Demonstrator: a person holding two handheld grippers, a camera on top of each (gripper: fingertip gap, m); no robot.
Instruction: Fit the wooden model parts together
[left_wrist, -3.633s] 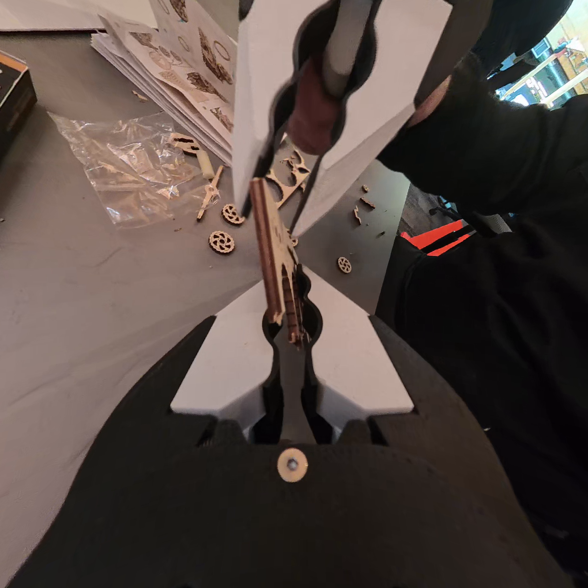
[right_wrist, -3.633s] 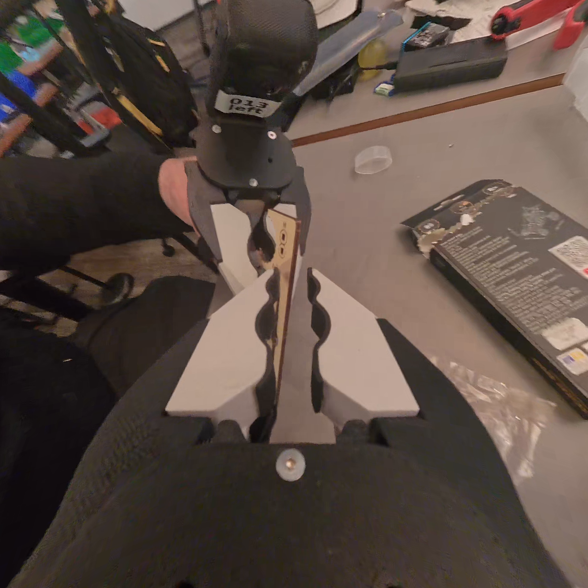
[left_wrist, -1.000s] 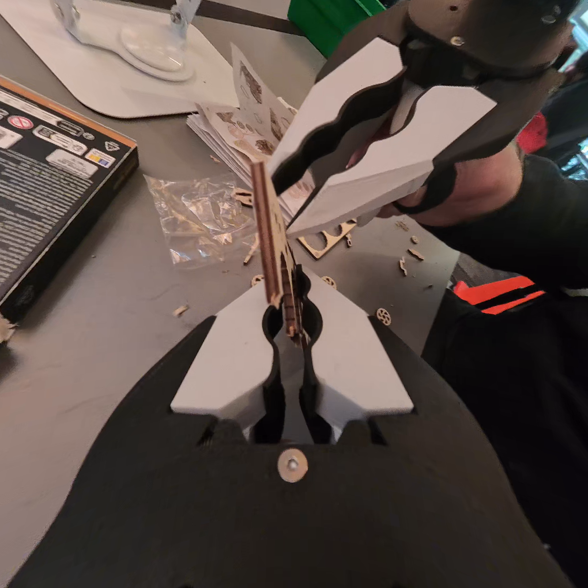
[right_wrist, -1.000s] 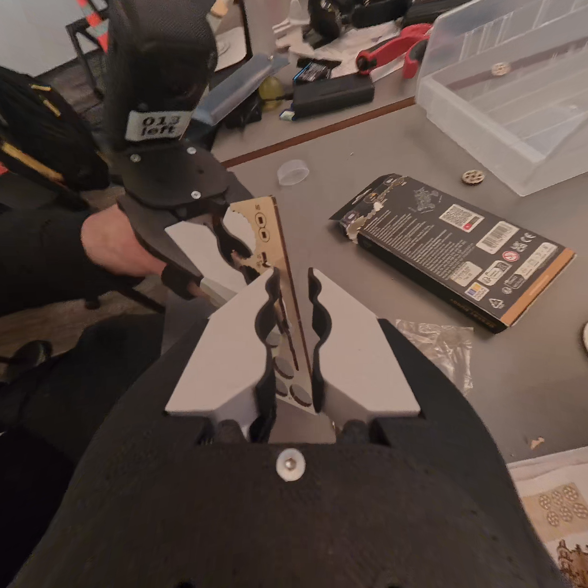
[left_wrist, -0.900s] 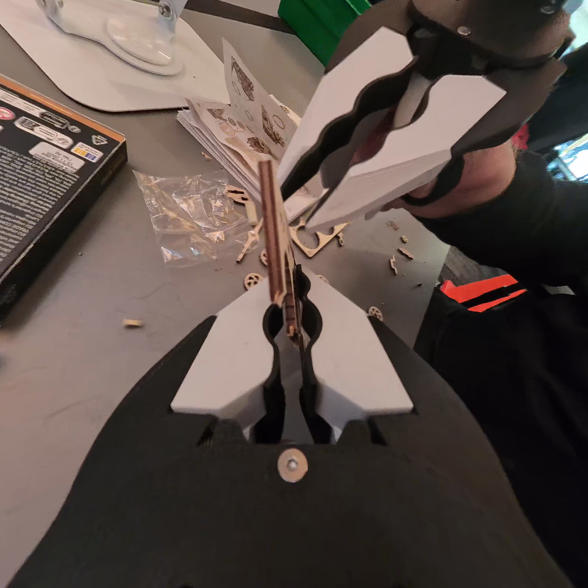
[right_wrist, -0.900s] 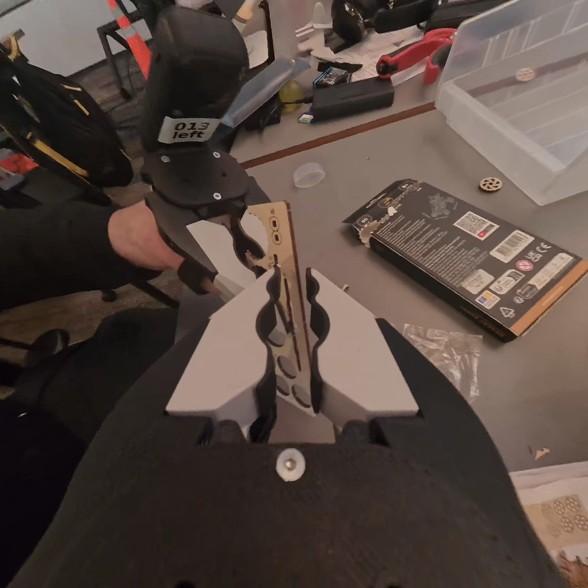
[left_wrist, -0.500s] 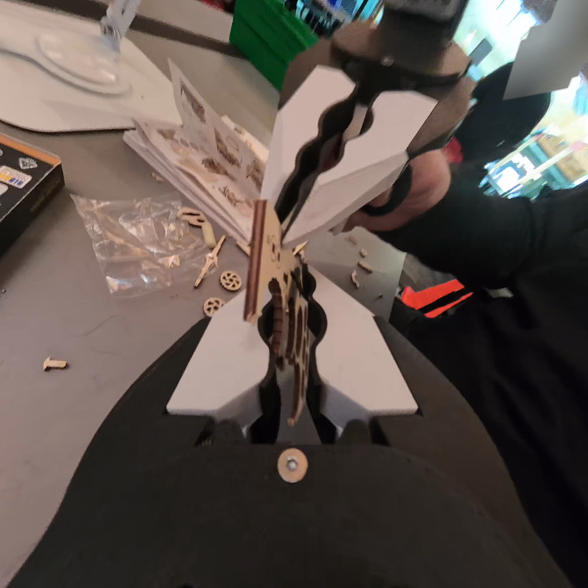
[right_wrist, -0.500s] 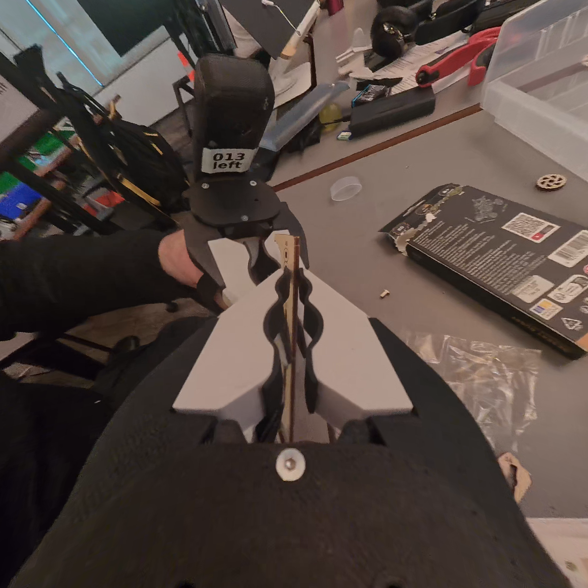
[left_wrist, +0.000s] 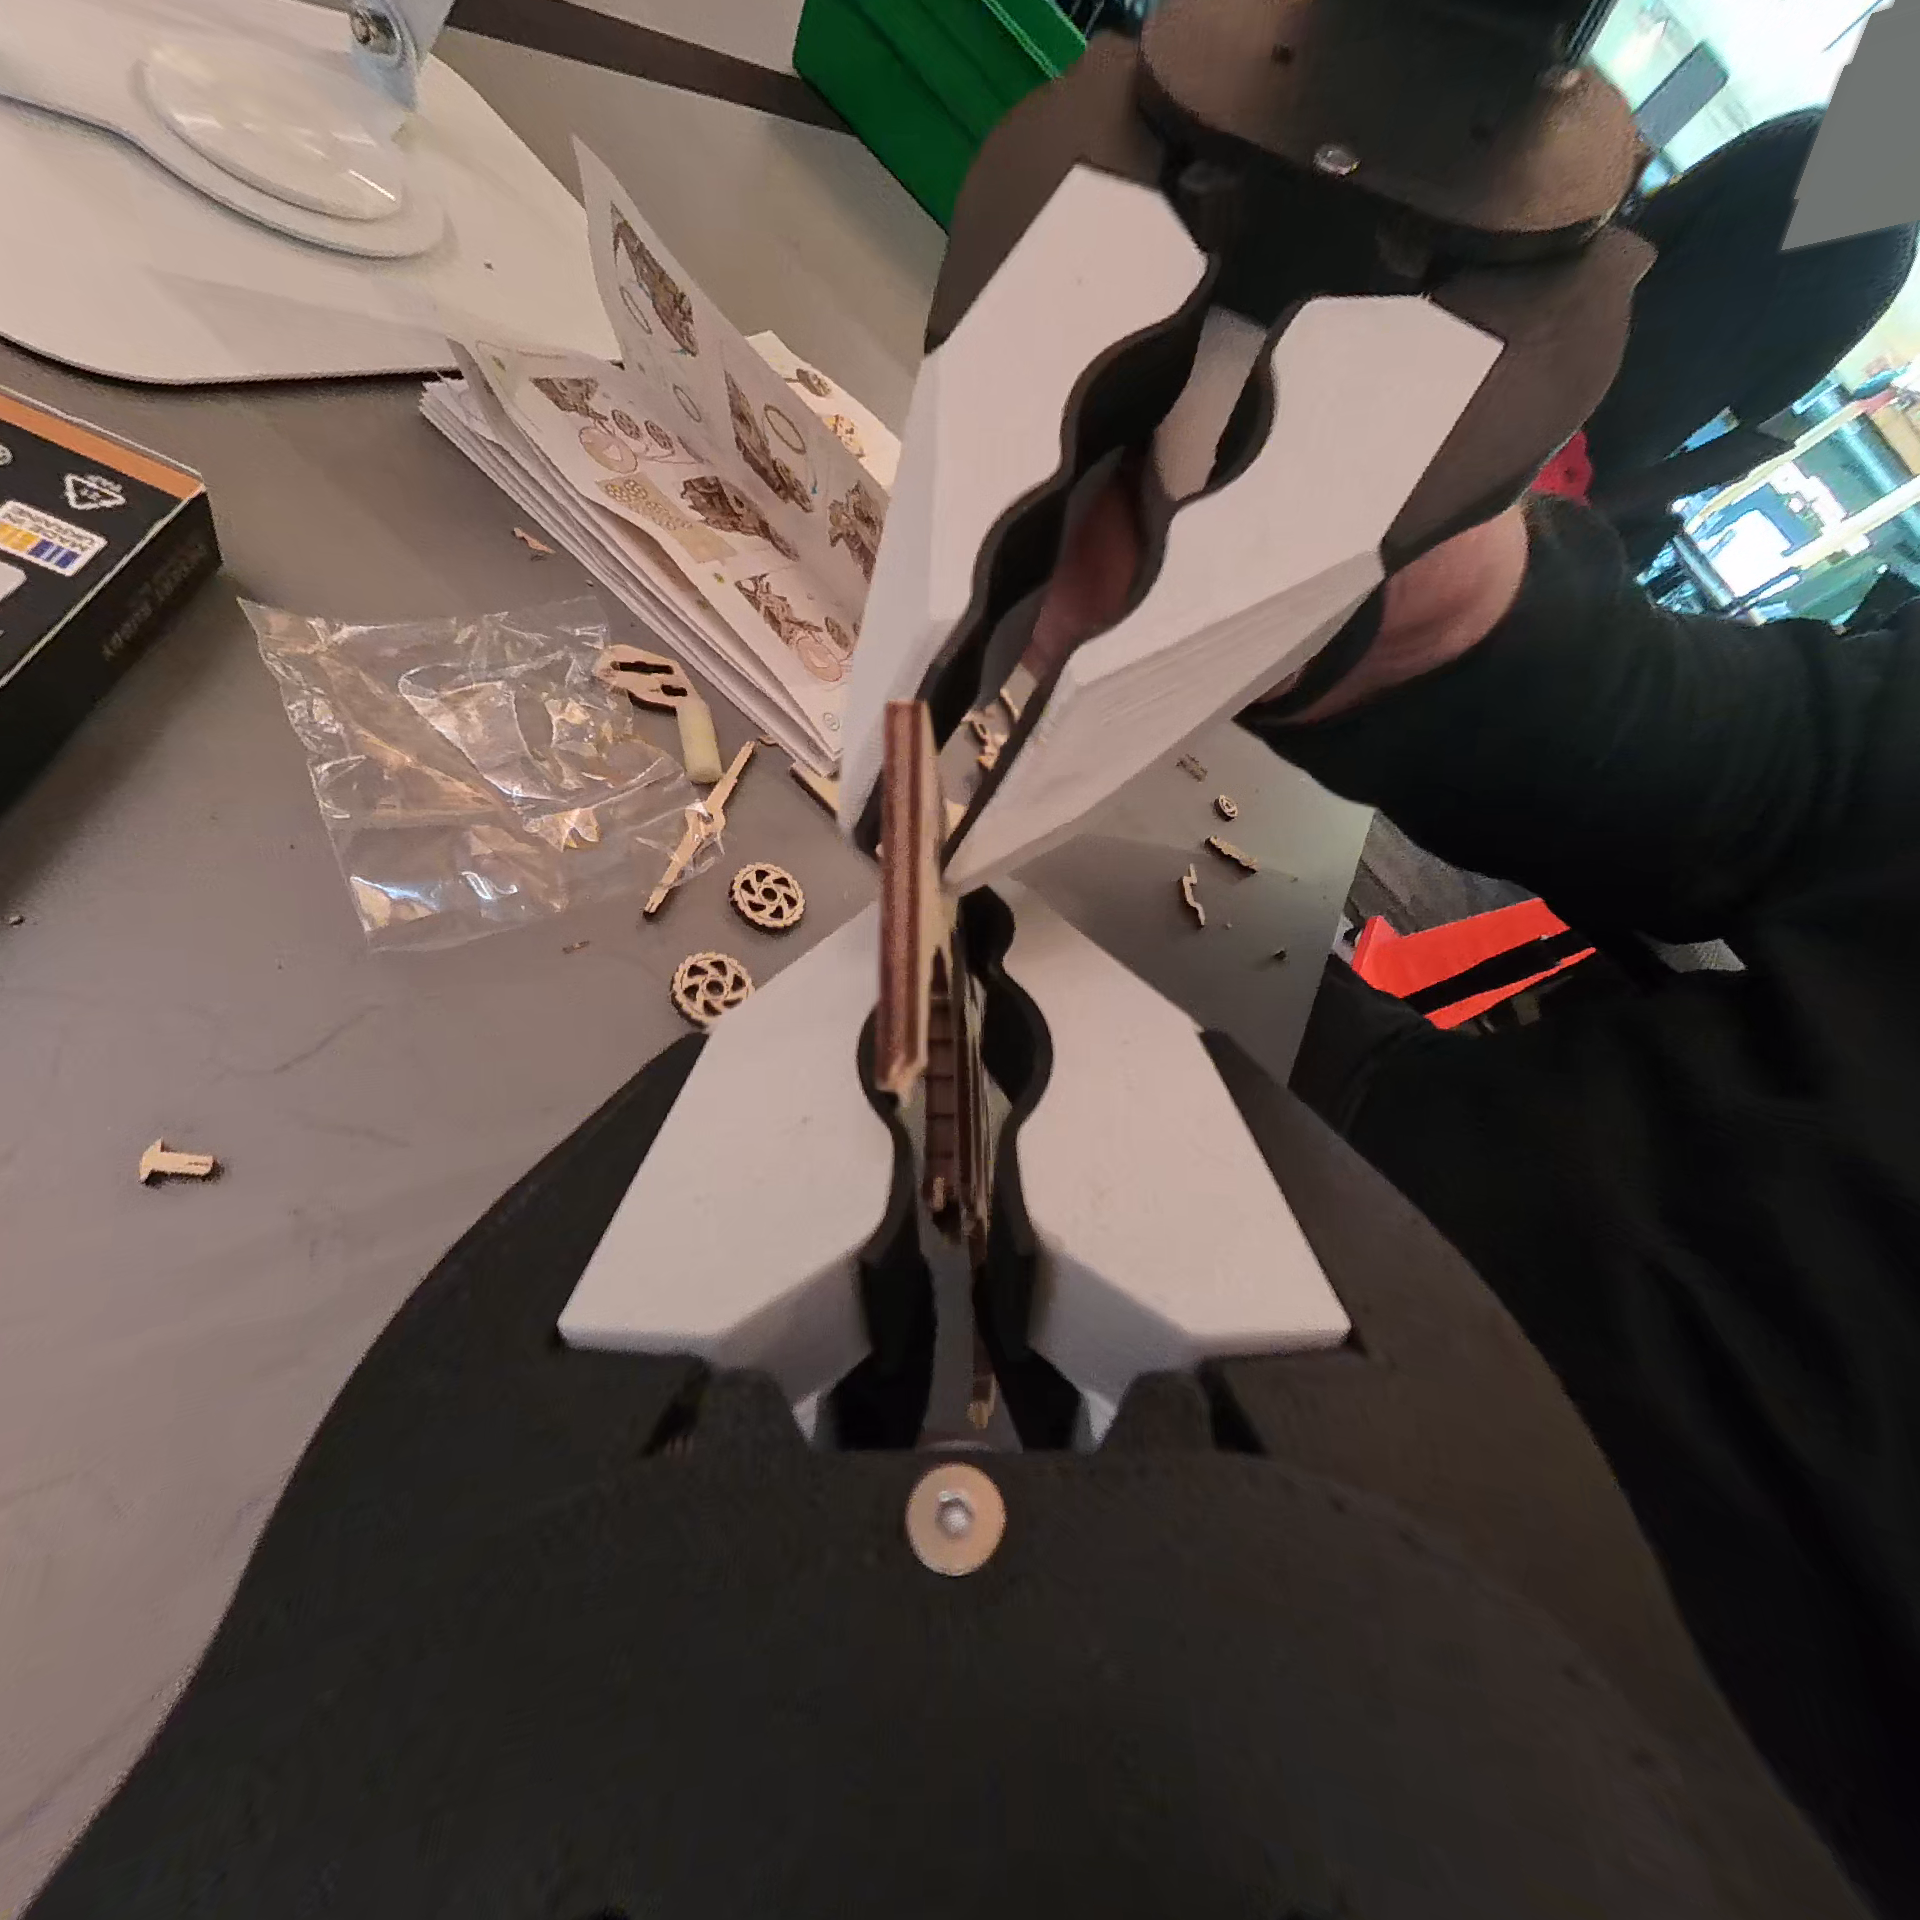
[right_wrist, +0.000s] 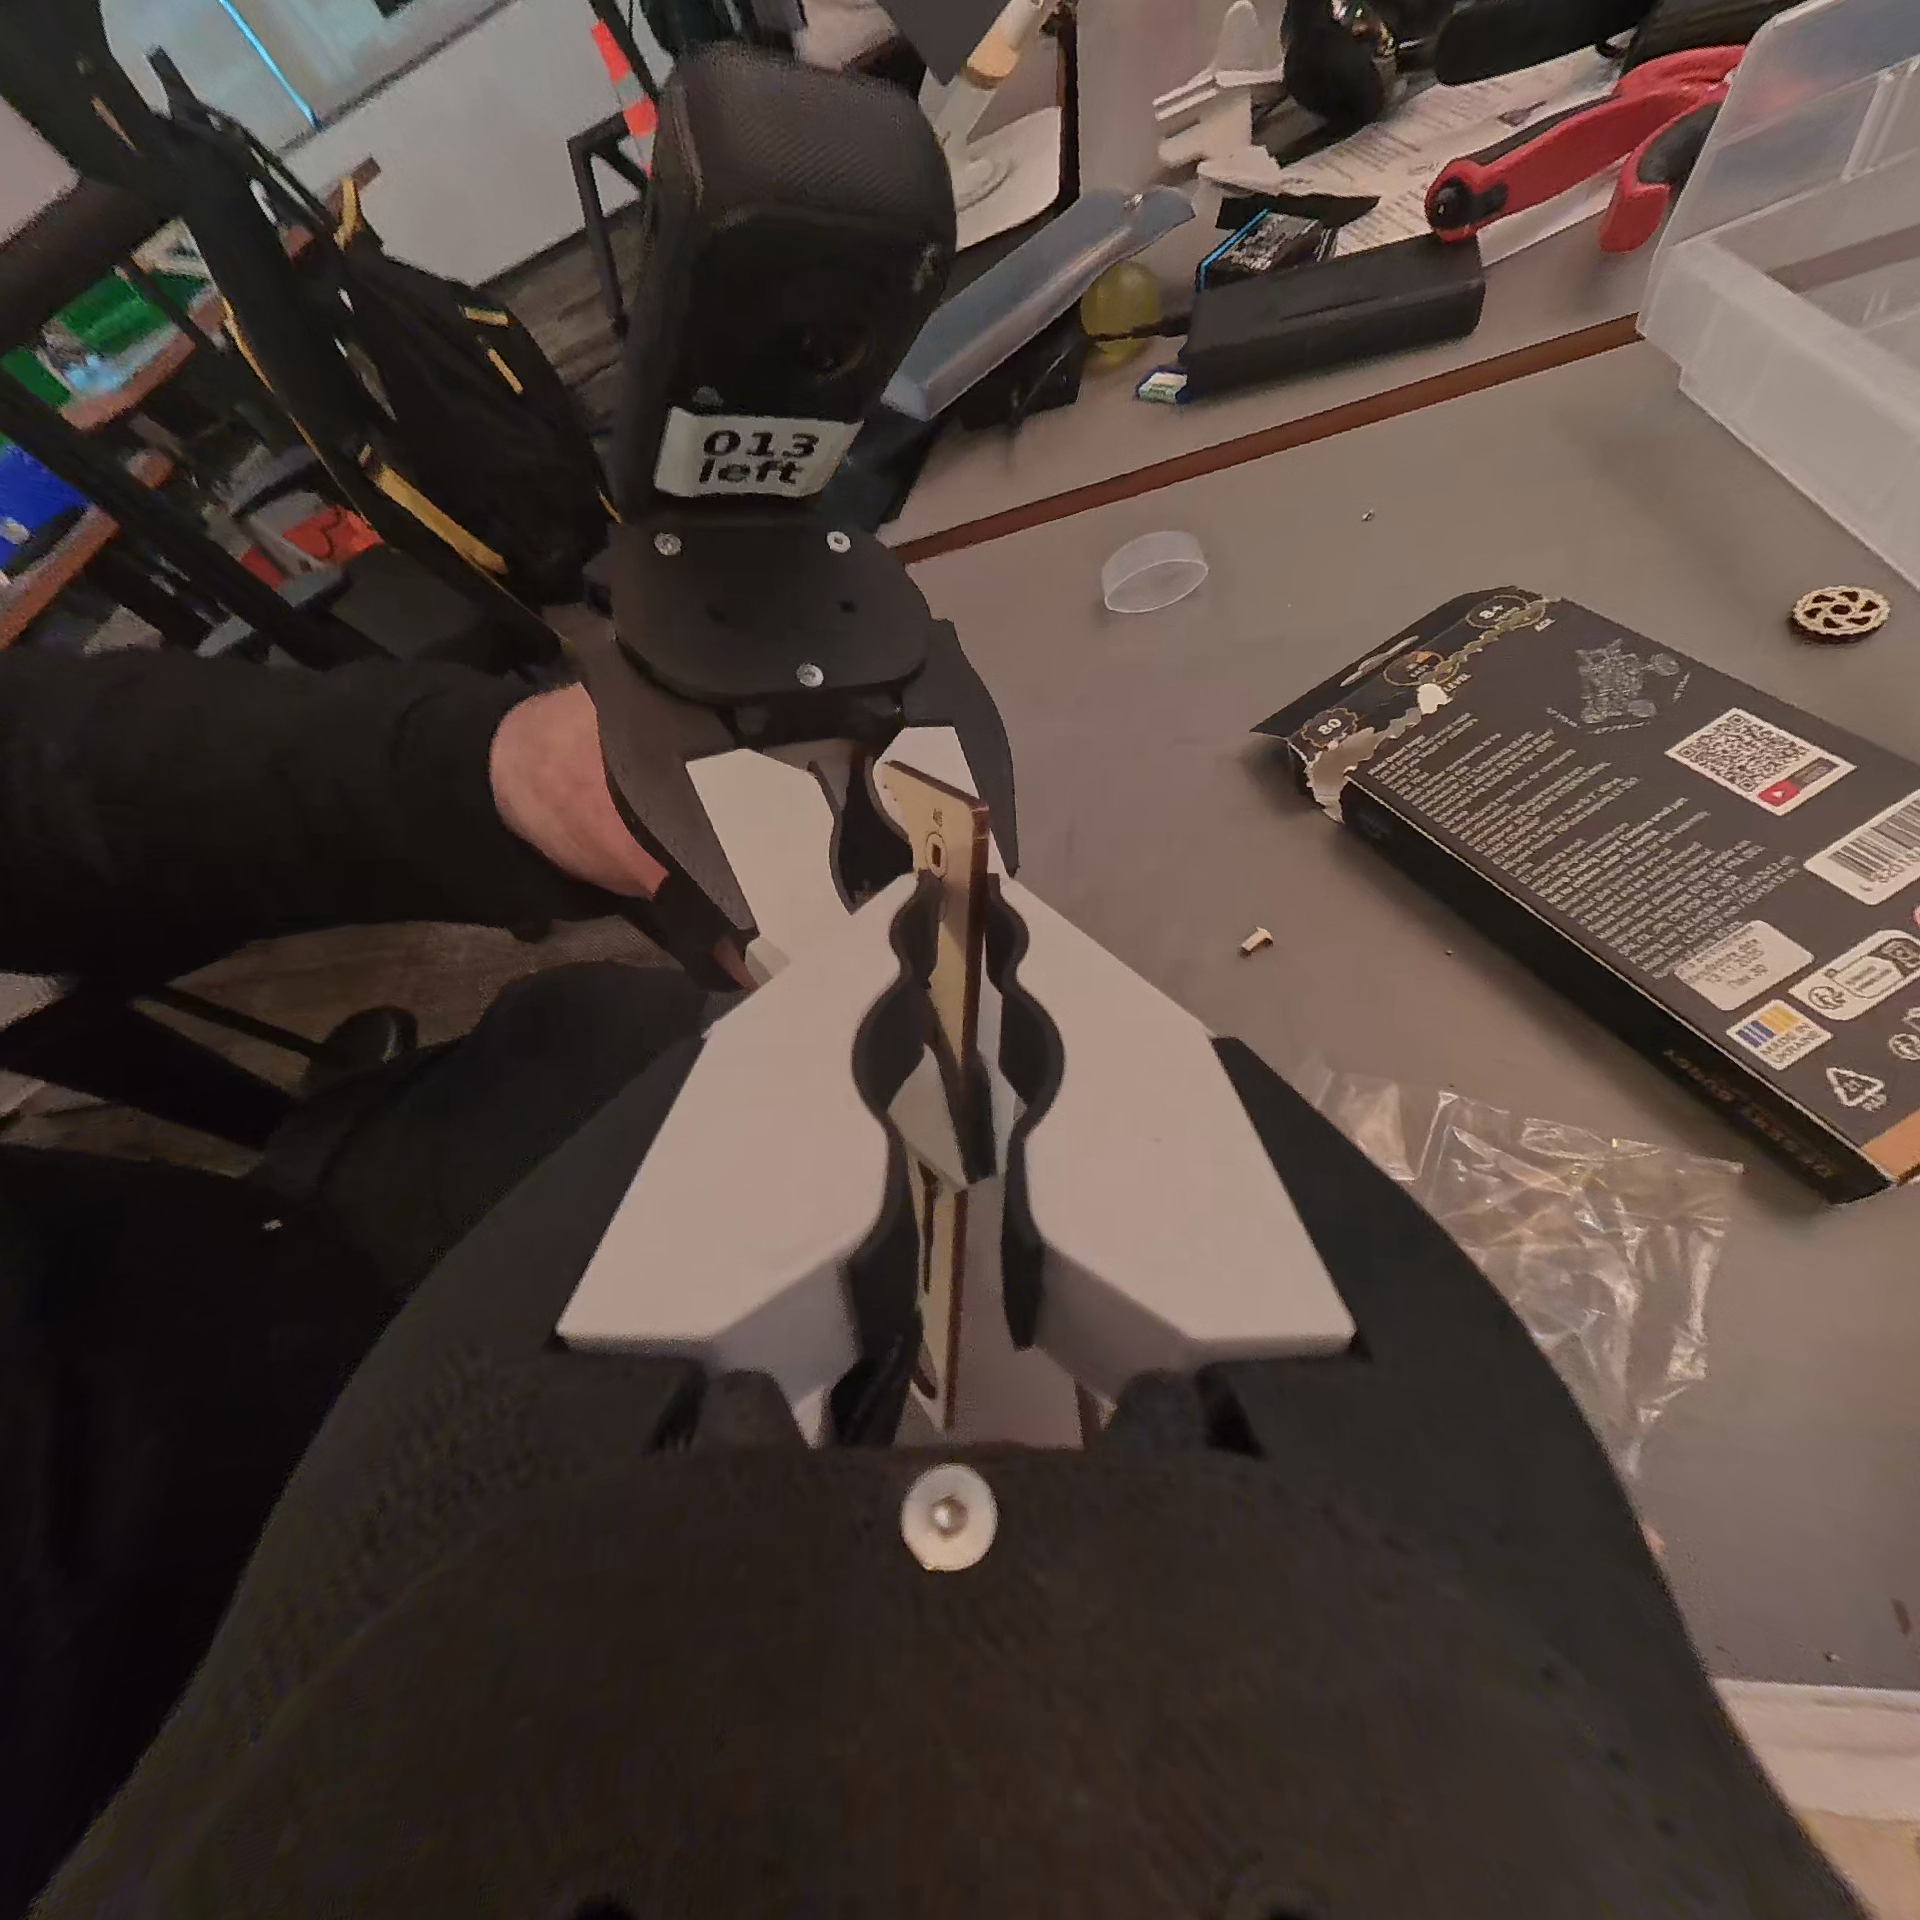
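Note:
A thin wooden model plate (left_wrist: 906, 914) is held edge-on in the air above the grey table (left_wrist: 208, 1039), with darker toothed wooden pieces (left_wrist: 951, 1091) against its right face. My left gripper (left_wrist: 935, 987) is shut on its lower part. My right gripper (left_wrist: 909, 852) comes in from above and pinches the plate's top end. In the right wrist view the plate (right_wrist: 956, 997) runs between my right gripper (right_wrist: 951, 904) fingers, which are closed on it. My left gripper (right_wrist: 925, 852) faces them, holding the plate's far end.
An open instruction booklet (left_wrist: 707, 520), a clear plastic bag (left_wrist: 468, 748), two wooden gear wheels (left_wrist: 769, 896) and small wooden bits (left_wrist: 177, 1162) lie on the table. A black box (right_wrist: 1621, 873), a clear cap (right_wrist: 1155, 569) and a clear plastic bin (right_wrist: 1808, 239) lie to the right. Dark sleeves flank both grippers. Left tips to right tips: about 6 centimetres.
My right gripper, open around the plate a second ago, has closed on it. Both grippers have turned, and the plate now reaches deeper between my left fingers.

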